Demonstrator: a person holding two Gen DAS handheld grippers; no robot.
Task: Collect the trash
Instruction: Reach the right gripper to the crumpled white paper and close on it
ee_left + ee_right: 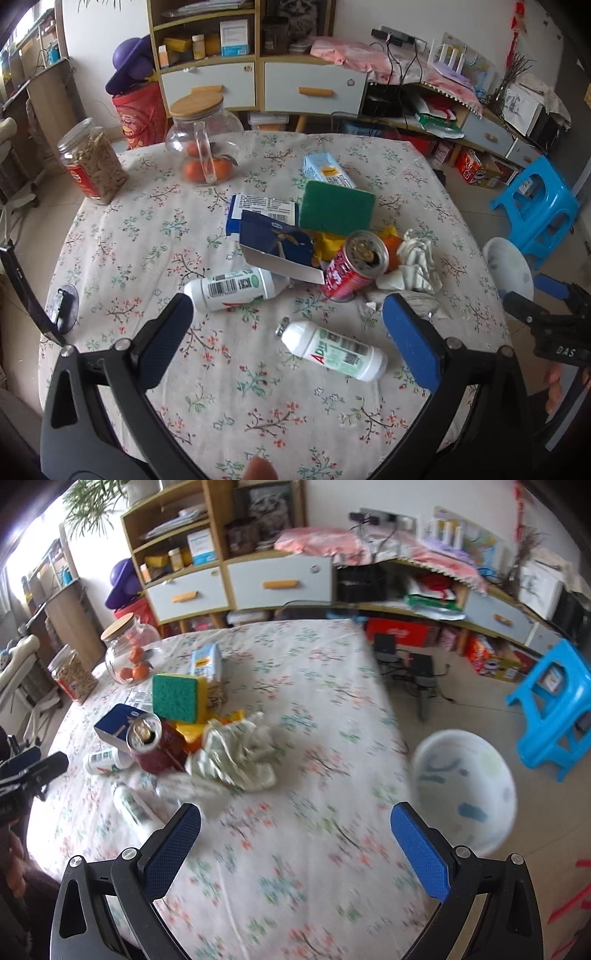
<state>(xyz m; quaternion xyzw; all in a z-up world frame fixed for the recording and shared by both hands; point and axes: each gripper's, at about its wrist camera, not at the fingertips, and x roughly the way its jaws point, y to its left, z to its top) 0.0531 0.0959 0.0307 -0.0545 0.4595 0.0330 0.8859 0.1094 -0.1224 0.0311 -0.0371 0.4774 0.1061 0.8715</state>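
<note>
Trash lies in a heap mid-table: a red can (351, 271) on its side, a blue carton (277, 247), crumpled white paper (417, 262), a green sponge (336, 206), yellow wrappers (330, 245) and two small white bottles (232, 288) (336, 349). My left gripper (288, 328) is open, and the nearer bottle lies between its fingers. My right gripper (295, 834) is open and empty above the table's near right part, with the crumpled paper (240, 753) and can (155, 744) ahead to its left. A white bin (465, 786) stands on the floor right of the table.
A glass jar with oranges (203, 147), a jar of snacks (92, 162) and a pale blue milk carton (327, 170) stand at the table's far side. A blue stool (550, 701) is on the floor right. Shelves and drawers (258, 81) line the back wall.
</note>
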